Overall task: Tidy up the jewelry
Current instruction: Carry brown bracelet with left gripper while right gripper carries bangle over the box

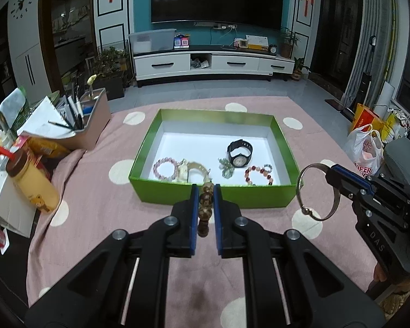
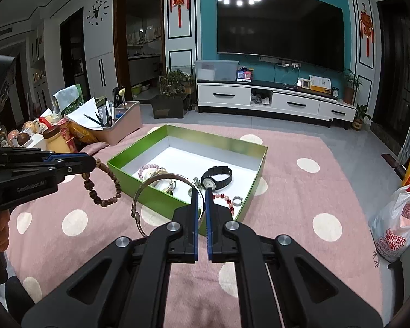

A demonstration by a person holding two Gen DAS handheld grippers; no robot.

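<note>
1. Pink cloth with pale dots [image 1: 101, 205] covers the worktop; wide bare stretches lie in front of the box and to its right, out to the cloth's far edge.
2. Clutter crowds the left edge: a pink bin of pens and papers [image 1: 91, 125] and a yellow bottle [image 1: 32, 180] lying tilted, both well apart from the box.
3. Green box [image 1: 177, 195] sits open near the middle, its white floor bare toward the back wall.
4. Along the box's near wall lie a pink bead bracelet [image 1: 166, 168], a black watch [image 1: 239, 153] and a red bead bracelet [image 1: 258, 175]; a small ring [image 2: 237, 200] rests beside the red beads.
5. Left claw [image 1: 206, 191] is closed on a brown wooden bead bracelet [image 2: 104, 186], which hangs above the cloth just short of the box's near left corner.
6. Right claw [image 2: 202, 195] is clamped tight on a thin silver bangle [image 2: 139, 194], held up over the box's near edge, apart from the beads.
7. Clear space remains between the two claws.
</note>
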